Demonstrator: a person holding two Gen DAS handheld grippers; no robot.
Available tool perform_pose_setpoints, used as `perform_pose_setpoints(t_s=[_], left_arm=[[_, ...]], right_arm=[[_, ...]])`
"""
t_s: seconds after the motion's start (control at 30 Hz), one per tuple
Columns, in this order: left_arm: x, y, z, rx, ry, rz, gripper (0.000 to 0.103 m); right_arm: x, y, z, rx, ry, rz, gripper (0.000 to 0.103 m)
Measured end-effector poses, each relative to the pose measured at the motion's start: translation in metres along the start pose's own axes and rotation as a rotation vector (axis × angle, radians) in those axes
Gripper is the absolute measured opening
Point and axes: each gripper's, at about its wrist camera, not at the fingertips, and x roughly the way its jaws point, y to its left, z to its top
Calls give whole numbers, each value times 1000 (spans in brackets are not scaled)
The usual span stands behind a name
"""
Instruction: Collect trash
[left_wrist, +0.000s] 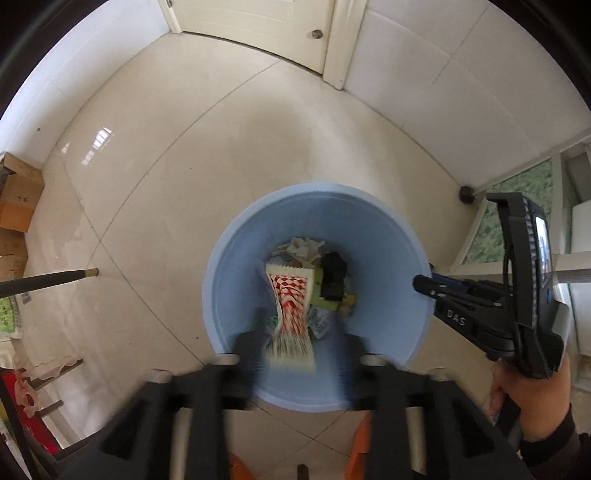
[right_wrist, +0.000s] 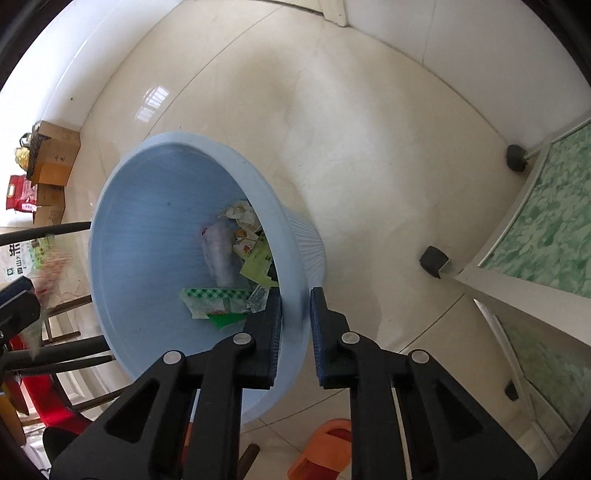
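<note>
A light blue bin (left_wrist: 236, 266) stands on the tiled floor right below my left gripper (left_wrist: 301, 343). That gripper is open, its fingers blurred. A red-and-white checkered wrapper (left_wrist: 291, 295) hangs loose between them, over the bin's mouth, with room on both sides. Crumpled paper, green wrappers and a black piece lie at the bottom. My right gripper (right_wrist: 295, 306) straddles the near rim of the bin (right_wrist: 147, 229), one finger inside and one outside, shut on the wall. It also shows in the left wrist view as the right gripper (left_wrist: 424, 284) on the rim.
A hand (left_wrist: 528, 398) holds the right gripper. Cardboard boxes (left_wrist: 18, 192) sit by the left wall, a door (left_wrist: 258, 29) is at the back. A green-glass cabinet (right_wrist: 546, 229) stands at right. An orange slipper (right_wrist: 325, 450) lies near the bin, dark chair legs (right_wrist: 55, 354) at left.
</note>
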Motion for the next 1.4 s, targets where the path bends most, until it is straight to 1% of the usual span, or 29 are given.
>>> perform_pose_setpoints(t_s=[0.03, 0.07, 0.1, 0.17, 0.27, 0.3, 0.4, 0.5, 0.57, 0.63, 0.7, 0.77, 0.83, 0.9, 0.93, 0.97, 1.0, 1.03, 1.07, 1.1, 1.13, 1.2, 1.27, 1.33, 1.37, 1.4], left_arm=[[1, 0, 2, -4, -13, 16, 66], [-1, -1, 1, -2, -27, 30, 70], [-2, -2, 0, -3, -38, 51, 72], [-2, -2, -2, -4, -36, 61, 78], [-1, 0, -11, -7, -36, 53, 78], [-4, 2, -16, -9, -38, 55, 78], [-14, 7, -29, -5, -49, 42, 78], [-47, 10, -43, -4, -87, 25, 78], [-78, 12, -54, -8, -118, 11, 78], [-100, 11, -64, -4, -153, -4, 78], [-129, 8, -79, 10, -210, -10, 79], [-161, 4, -98, 25, -277, -38, 82], [-189, 0, -115, 28, -336, -55, 83], [-221, -6, -141, 49, -403, -84, 83], [-234, -6, -153, 58, -432, -86, 83], [-255, -7, -170, 63, -485, -83, 83], [-270, -7, -182, 65, -522, -81, 86], [-290, -6, -200, 73, -570, -84, 88], [-305, -5, -216, 75, -603, -84, 92], [-318, -2, -230, 77, -632, -81, 94], [-338, 0, -251, 82, -684, -86, 94], [-367, 6, -286, 91, -755, -77, 100], [-397, 14, -330, 99, -845, -63, 102], [-424, 25, -370, 104, -920, -64, 102], [-434, 30, -386, 102, -946, -61, 102], [-446, 38, -409, 97, -980, -52, 102]], right_arm=[[-1, 1, 0, 1, 0, 1, 15], [-1, 1, 0, 0, 0, 0, 15], [-1, 1, 0, -1, 1, -2, 15], [-3, 2, -1, -2, -1, -4, 15], [-7, 4, -2, -5, 1, -10, 15], [-11, 4, -2, -7, -4, -2, 15], [-26, 9, -4, -27, -21, -24, 17], [-57, 17, -12, -45, -70, -15, 17], [-85, 26, -19, -67, -122, -17, 17], [-117, 37, -30, -90, -182, -14, 17], [-147, 48, -43, -125, -241, -42, 18], [-187, 57, -64, -148, -313, -48, 18], [-221, 65, -82, -167, -374, -62, 23], [-261, 74, -104, -193, -447, -81, 30], [-279, 77, -113, -202, -477, -85, 32], [-302, 82, -126, -212, -517, -92, 35], [-318, 86, -136, -218, -546, -92, 40], [-335, 90, -146, -224, -574, -89, 41], [-352, 95, -157, -230, -607, -89, 43], [-373, 103, -171, -242, -647, -91, 47], [-388, 109, -182, -250, -673, -87, 49], [-422, 125, -207, -272, -745, -81, 61], [-457, 147, -235, -304, -810, -66, 65], [-483, 168, -259, -334, -868, -51, 68], [-498, 182, -273, -356, -898, -50, 73], [-510, 195, -287, -372, -927, -45, 80]])
